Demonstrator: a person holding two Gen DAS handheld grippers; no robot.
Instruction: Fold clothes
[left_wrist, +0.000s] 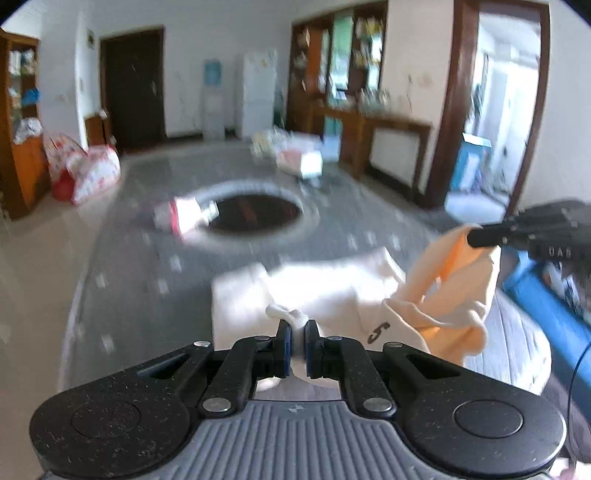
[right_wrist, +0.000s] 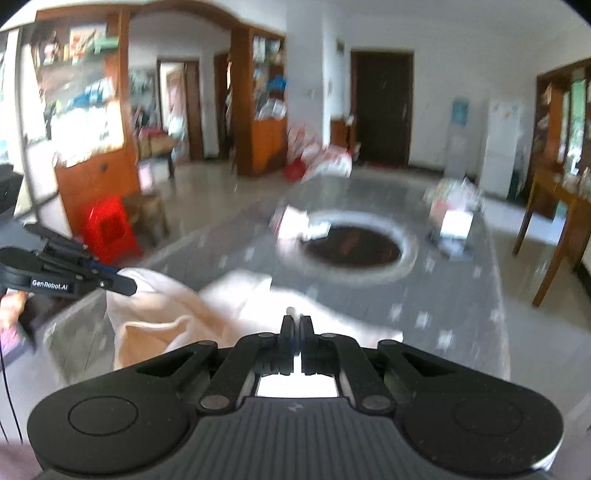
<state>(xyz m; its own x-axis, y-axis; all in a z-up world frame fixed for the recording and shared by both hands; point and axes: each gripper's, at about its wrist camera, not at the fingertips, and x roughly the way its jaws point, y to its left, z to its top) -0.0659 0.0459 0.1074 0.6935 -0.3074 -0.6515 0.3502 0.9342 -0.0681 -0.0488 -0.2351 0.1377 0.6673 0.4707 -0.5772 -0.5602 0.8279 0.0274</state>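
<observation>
A cream garment (left_wrist: 332, 291) with a dark "5" mark lies partly spread on the grey patterned table (left_wrist: 147, 266). At the bottom of the left wrist view my left gripper (left_wrist: 297, 326) is shut on a bunched edge of it. My right gripper (left_wrist: 474, 238) comes in from the right, shut on another edge, and a peach-toned fold hangs from its tip above the table. In the right wrist view my right gripper (right_wrist: 296, 319) is shut with bright cloth showing between its fingers. There my left gripper (right_wrist: 127, 285) holds the garment (right_wrist: 166, 310) at the left. Both views are motion-blurred.
A round dark inset (left_wrist: 255, 214) with a pale rim sits mid-table, with a plastic-wrapped pack (left_wrist: 184, 218) at its left edge. Boxes and clutter (left_wrist: 299, 158) stand at the far end. A blue object (left_wrist: 546, 306) lies to the right. A red stool (right_wrist: 109, 229) stands on the floor.
</observation>
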